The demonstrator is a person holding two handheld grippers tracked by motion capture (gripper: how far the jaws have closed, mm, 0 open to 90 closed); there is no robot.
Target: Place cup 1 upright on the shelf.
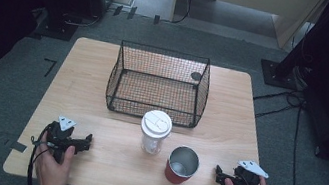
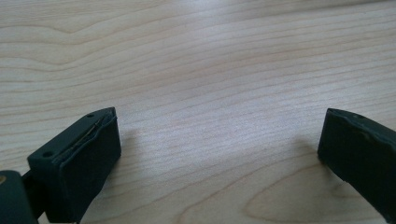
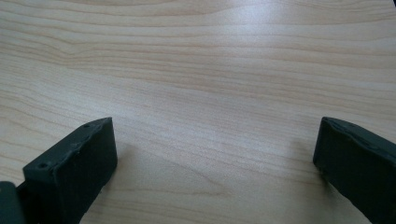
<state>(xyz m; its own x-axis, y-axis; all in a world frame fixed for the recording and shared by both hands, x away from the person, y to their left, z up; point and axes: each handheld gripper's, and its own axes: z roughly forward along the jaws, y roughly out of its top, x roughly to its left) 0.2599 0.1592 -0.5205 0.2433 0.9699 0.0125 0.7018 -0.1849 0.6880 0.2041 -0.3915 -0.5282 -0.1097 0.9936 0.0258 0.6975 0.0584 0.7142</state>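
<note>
- We rest our left tongs (image 1: 85,141) on the table (image 1: 101,92) at about 8 o'clock, jaws wide apart with nothing but bare wood between them.
- Our right tongs (image 1: 219,176) sit at about 4 o'clock, jaws equally spread and holding nothing.
- The red cup (image 1: 182,165) stands upright near 5 o'clock, close to the right tongs but not touching them.
- The clear tumbler (image 1: 155,132) with its white lid stands just beside the cup, toward 11 o'clock from it.
- A black wire basket (image 1: 122,73) sits toward 12 o'clock, just behind the tumbler.
</note>
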